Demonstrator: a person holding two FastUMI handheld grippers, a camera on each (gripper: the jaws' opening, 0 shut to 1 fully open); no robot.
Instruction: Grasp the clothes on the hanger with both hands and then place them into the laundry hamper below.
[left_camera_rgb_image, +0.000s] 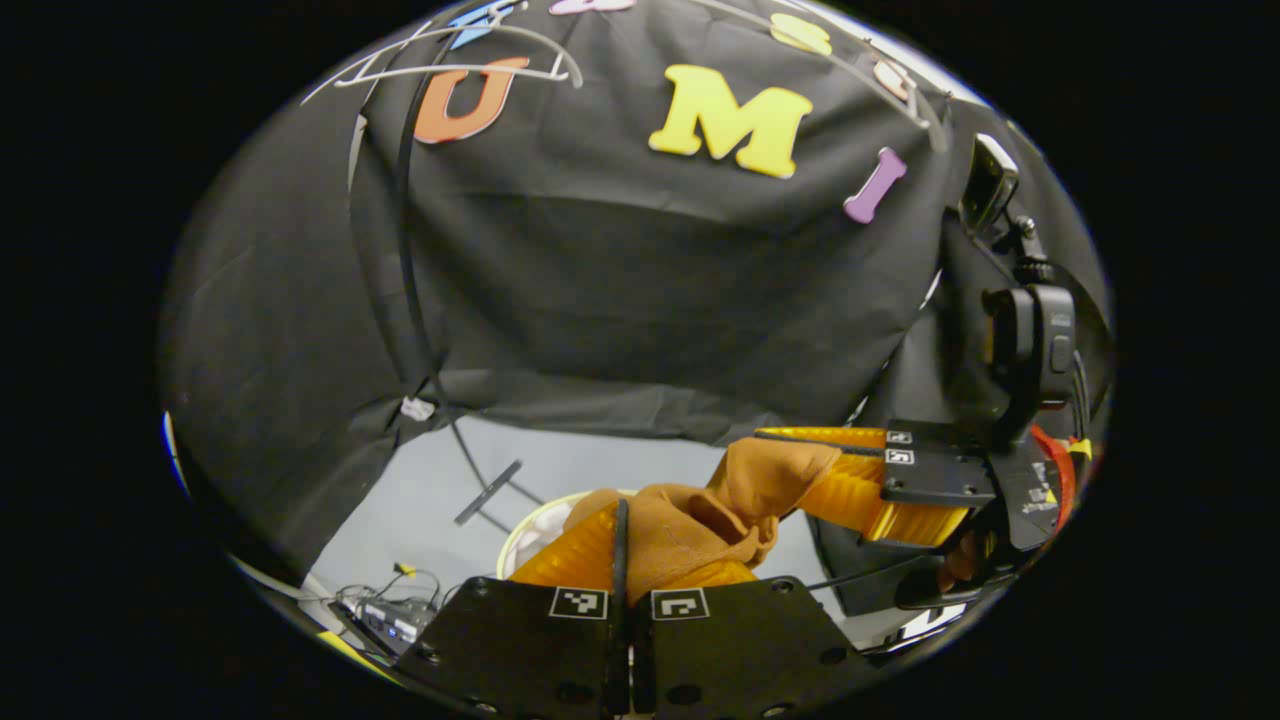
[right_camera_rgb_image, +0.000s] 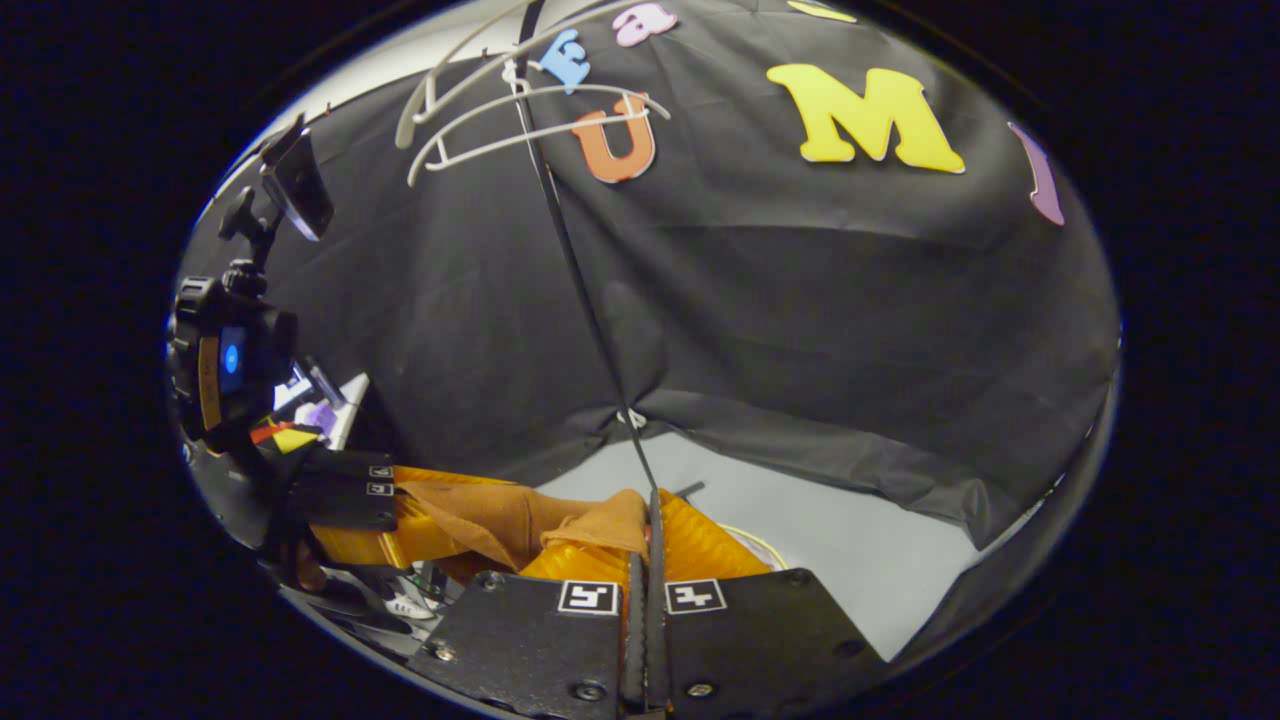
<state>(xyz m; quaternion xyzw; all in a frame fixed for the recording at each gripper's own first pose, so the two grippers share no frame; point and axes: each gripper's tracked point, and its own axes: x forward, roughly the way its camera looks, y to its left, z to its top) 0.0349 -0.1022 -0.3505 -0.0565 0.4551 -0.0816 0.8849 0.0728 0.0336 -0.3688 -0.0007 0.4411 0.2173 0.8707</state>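
Two grippers: both carry the brown garment (left_camera_rgb_image: 700, 525) between them, off the hanger
Left gripper (left_camera_rgb_image: 625, 555): jaws pressed together on a bunched fold of the cloth
Right gripper (right_camera_rgb_image: 650, 545): jaws clamped on the other end, cloth pinched between the fingers
Hanger (right_camera_rgb_image: 520, 110): white, bare, hanging high against the black wall cloth
Hamper (left_camera_rgb_image: 530, 530): pale rim visible below and just behind the garment, on the grey floor (left_camera_rgb_image: 420, 500)
Step (judged): lowering toward the hamper, release not yet done
Risk: cloth hangs near the rim, so an early or uneven release could drape it over the edge or drop it on the floor
Risk: grips look shallow; a tug apart could slip one end free
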